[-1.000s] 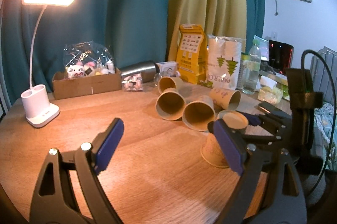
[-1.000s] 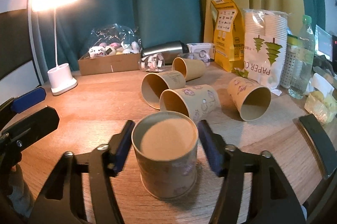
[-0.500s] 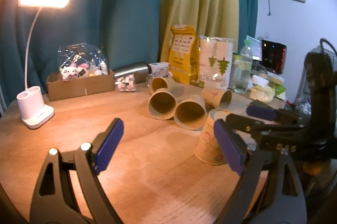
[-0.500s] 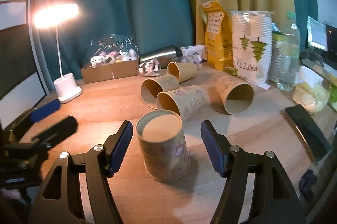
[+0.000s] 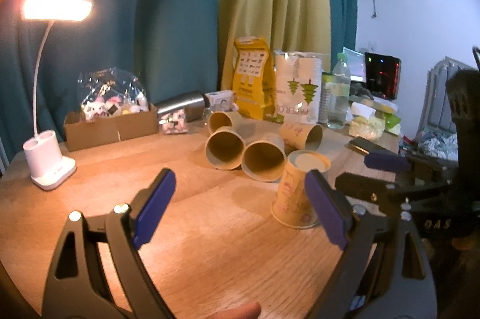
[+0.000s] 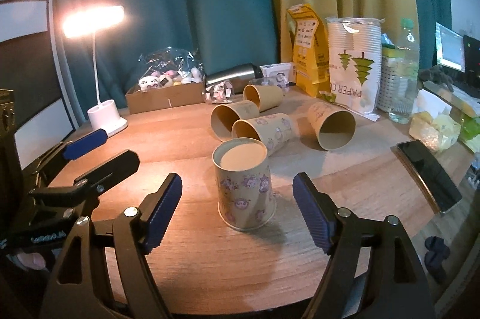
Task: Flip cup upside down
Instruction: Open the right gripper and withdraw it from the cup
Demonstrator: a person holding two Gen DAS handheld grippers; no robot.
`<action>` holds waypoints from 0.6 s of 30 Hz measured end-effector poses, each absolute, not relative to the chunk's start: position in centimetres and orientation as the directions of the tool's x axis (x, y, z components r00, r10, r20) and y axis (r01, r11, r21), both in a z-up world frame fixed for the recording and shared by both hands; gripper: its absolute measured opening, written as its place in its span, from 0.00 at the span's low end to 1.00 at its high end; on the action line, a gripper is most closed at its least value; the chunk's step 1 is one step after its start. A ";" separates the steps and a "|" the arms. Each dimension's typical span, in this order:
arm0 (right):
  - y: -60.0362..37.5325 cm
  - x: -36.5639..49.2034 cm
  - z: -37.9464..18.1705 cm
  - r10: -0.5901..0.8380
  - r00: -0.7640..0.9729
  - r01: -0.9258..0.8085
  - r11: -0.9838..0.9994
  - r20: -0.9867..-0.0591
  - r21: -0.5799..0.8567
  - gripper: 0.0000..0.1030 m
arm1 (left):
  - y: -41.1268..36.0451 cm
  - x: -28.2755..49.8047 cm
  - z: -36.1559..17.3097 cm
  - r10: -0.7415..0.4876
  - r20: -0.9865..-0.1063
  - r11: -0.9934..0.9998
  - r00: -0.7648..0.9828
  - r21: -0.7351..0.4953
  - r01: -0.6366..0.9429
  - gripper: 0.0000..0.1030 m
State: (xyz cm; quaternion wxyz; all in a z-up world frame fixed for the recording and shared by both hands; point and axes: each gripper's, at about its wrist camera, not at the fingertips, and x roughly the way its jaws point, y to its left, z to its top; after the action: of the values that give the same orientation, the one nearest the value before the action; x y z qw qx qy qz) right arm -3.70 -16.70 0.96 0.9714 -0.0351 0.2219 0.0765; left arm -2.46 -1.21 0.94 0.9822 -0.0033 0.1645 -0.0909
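A tan paper cup with purple prints stands upside down on the wooden table, base up. It also shows in the left wrist view. My right gripper is open and empty, its fingers apart on either side of the cup and a little short of it. My left gripper is open and empty over bare table, left of the cup. Several more tan cups lie on their sides behind it. The left gripper also shows at the left of the right wrist view.
A lit white desk lamp stands at the far left. A cardboard box of toys, a steel flask, a yellow bag and a paper-cup pack line the back. A phone lies at the right edge.
My right gripper has opened off the upside-down cup and drawn back from it. The cup stays standing on the table. My left gripper has stayed open.
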 end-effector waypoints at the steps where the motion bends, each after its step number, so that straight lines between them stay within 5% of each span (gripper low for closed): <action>1: -16.7 -3.8 1.0 0.125 0.893 -0.158 0.987 -0.433 -0.041 0.77 | -1.3 -2.7 1.0 -0.177 -0.317 0.984 0.932 -0.026 0.179 0.87; 6: -16.8 -3.8 1.3 0.118 0.896 -0.151 0.987 -0.429 -0.046 0.78 | -1.1 -3.1 1.1 -0.144 -0.306 0.989 0.941 -0.001 0.150 0.99; 18: -17.0 -3.7 1.2 0.116 0.892 -0.146 0.989 -0.437 -0.036 0.80 | -0.2 -2.9 1.0 -0.107 -0.309 0.994 0.945 -0.018 0.107 0.99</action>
State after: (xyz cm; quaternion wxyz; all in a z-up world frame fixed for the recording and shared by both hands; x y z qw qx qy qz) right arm -3.69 -17.05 1.22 0.9720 -0.0340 0.2227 0.0675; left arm -2.90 -0.17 1.03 0.9862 -0.0005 0.1565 -0.0543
